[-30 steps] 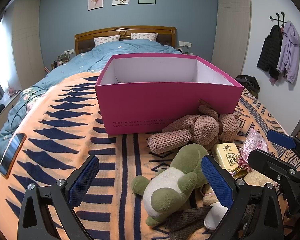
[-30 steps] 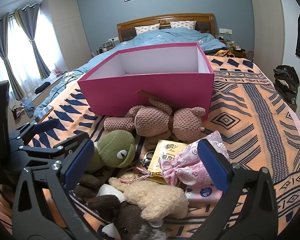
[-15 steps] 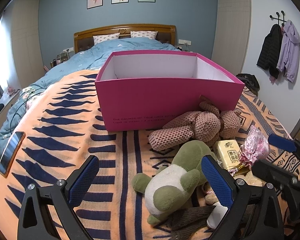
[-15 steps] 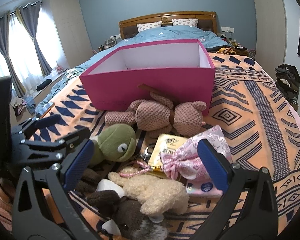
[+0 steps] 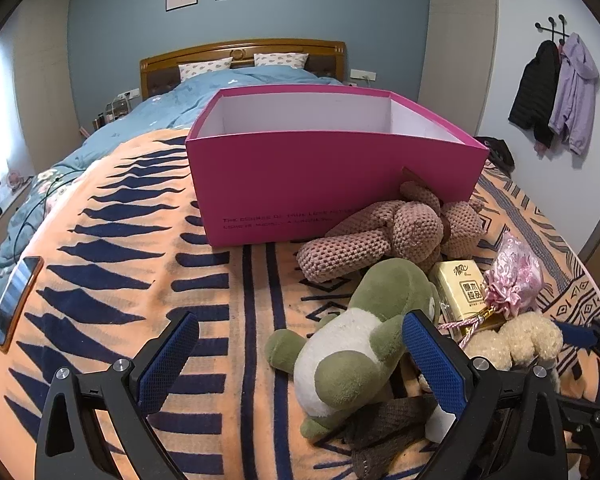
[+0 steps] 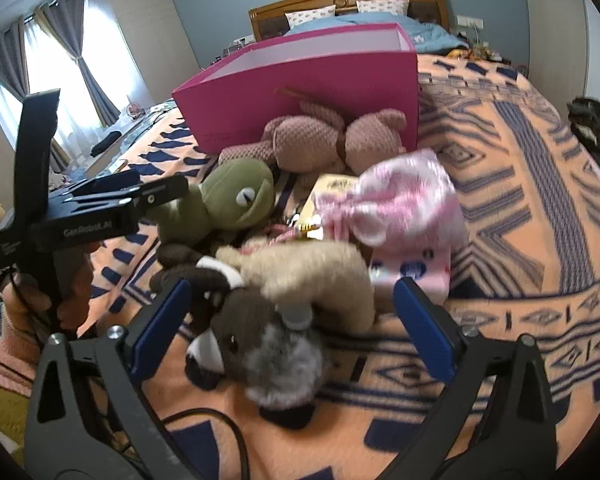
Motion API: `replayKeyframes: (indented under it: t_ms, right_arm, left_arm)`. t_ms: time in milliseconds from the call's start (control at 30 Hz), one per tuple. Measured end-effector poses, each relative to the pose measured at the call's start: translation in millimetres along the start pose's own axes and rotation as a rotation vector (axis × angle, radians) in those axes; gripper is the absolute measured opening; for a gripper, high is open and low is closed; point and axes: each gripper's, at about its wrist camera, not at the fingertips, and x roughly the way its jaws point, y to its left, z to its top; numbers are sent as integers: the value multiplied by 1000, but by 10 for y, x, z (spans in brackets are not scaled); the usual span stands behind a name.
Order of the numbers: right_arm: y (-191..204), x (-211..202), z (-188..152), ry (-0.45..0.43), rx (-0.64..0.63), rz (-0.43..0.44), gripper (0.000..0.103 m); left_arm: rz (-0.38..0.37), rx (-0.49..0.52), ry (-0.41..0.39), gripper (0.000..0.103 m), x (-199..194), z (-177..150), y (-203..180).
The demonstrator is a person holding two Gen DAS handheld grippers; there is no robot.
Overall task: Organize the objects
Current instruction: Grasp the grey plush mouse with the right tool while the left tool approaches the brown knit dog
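An open pink box (image 5: 332, 168) (image 6: 300, 80) stands on the orange patterned blanket (image 5: 140, 280). In front of it lies a heap of toys: a brown knitted plush (image 5: 400, 232) (image 6: 312, 140), a green frog plush (image 5: 364, 340) (image 6: 232, 200), a yellow tissue pack (image 5: 464, 292), a pink satin pouch (image 5: 516, 276) (image 6: 396, 196), a beige plush (image 5: 516, 340) (image 6: 304, 272) and a dark brown-grey plush (image 6: 268, 348). My left gripper (image 5: 300, 360) is open, with the frog between its fingers. My right gripper (image 6: 292, 324) is open around the dark and beige plushes.
A phone (image 5: 14, 300) lies at the blanket's left edge. Beyond the box are a blue duvet (image 5: 204, 104) and a wooden headboard (image 5: 240, 56). Coats (image 5: 556, 88) hang on the right wall. A hand (image 6: 40, 300) holds the left gripper.
My right gripper has dropped and moved forward, so the dark and beige plushes now lie between its fingers. My left gripper has crept slightly toward the frog.
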Motion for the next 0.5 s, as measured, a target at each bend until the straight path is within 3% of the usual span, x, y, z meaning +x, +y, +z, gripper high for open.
replayKeyframes:
  t_ms: [167, 267, 500]
  right_arm:
    - [24, 103, -128, 59, 23, 61, 79]
    - [-12, 168, -200, 75, 66, 113, 74]
    - [30, 27, -192, 33, 40, 133, 64]
  left_arm:
    - [-8, 2, 1, 103, -1, -8, -1]
    - [-9, 10, 2, 103, -4, -11, -12]
    - [-18, 30, -11, 103, -60, -4, 9]
